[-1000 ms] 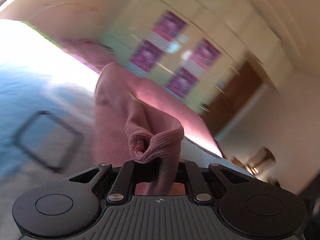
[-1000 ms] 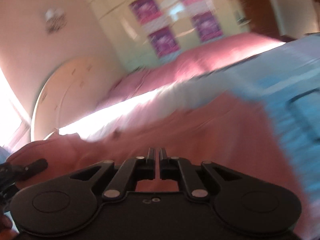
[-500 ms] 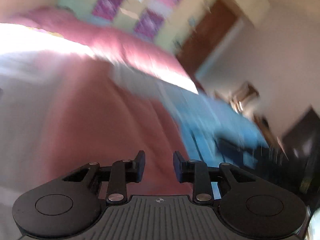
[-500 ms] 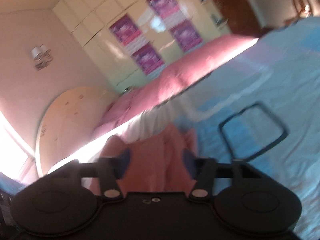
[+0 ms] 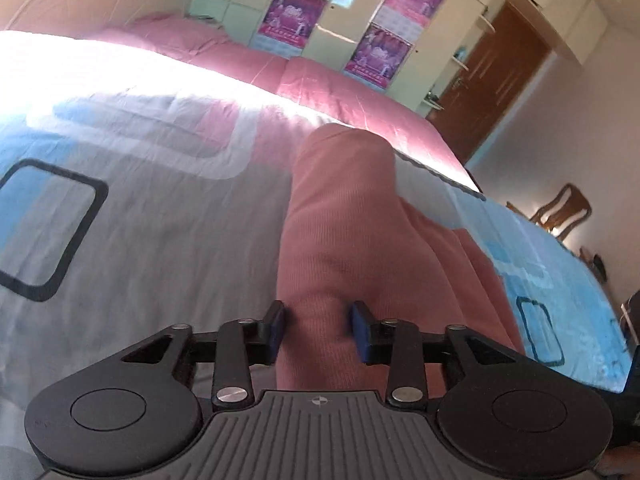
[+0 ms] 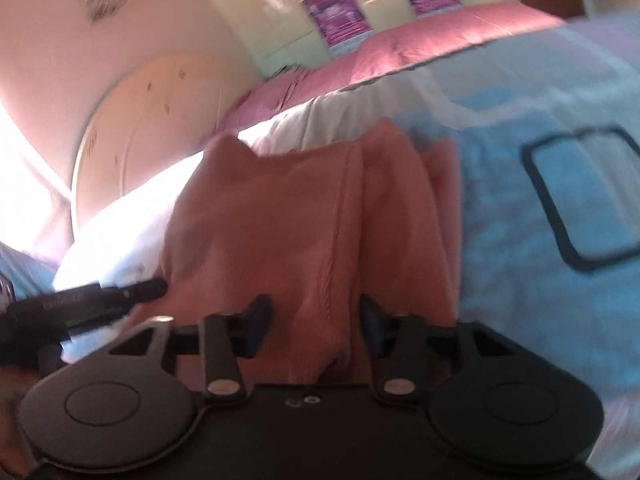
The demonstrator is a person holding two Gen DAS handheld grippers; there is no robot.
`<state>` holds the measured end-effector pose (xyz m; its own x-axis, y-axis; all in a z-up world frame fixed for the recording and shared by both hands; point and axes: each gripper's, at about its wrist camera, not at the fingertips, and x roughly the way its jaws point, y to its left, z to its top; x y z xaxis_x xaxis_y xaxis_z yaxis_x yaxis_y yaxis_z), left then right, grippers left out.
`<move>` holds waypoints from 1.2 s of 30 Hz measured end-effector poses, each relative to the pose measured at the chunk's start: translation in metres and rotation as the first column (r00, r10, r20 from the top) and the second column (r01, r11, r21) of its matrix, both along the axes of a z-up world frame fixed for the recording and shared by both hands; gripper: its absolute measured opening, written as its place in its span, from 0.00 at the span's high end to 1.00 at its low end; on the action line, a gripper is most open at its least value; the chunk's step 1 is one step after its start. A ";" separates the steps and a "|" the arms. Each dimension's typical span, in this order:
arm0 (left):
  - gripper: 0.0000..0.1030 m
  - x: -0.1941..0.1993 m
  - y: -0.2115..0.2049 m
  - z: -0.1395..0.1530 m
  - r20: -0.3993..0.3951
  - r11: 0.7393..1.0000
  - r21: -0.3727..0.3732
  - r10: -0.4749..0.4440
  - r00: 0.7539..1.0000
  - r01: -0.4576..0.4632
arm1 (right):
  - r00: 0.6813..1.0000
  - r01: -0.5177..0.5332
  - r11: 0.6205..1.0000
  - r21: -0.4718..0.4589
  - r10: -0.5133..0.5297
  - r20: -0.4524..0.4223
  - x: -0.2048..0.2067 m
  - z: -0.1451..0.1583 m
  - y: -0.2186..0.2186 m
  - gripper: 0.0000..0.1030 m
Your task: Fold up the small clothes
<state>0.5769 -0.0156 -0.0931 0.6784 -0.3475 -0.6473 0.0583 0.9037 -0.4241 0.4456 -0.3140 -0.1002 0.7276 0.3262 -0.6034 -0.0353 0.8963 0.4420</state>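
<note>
Both grippers released – left gripper (image 5: 319, 330) | right gripper (image 6: 315, 330) spread over pink garment (image 5: 352, 240)

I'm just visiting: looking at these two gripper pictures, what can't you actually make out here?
- Pink garment, left wrist view: its near end is hidden behind the left gripper, so its kind and whole shape are unclear.
- Right wrist view: motion blur smears the garment's folds; the right gripper covers its near edge.
- Wall posters: print too small to read.
</note>
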 end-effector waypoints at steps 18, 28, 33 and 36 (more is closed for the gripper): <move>0.64 0.013 -0.051 0.002 0.032 0.985 0.150 -0.093 0.995 0.088 | 0.997 0.064 0.963 -0.262 -0.050 0.059 -0.040 0.023 0.000 0.69; 0.64 0.046 -0.074 -0.007 0.003 0.942 0.262 -0.218 0.976 0.210 | 0.991 0.123 0.969 -0.216 -0.130 -0.019 0.015 0.020 -0.039 0.89; 0.63 0.031 -0.081 0.006 0.030 0.913 0.333 -0.262 0.965 0.238 | 0.990 0.121 0.939 -0.322 -0.138 -0.030 0.001 0.025 -0.032 0.89; 0.63 0.004 -0.079 0.020 0.058 0.917 0.318 -0.273 0.960 0.242 | 0.995 0.102 0.937 -0.333 -0.095 0.038 -0.018 0.042 -0.022 0.84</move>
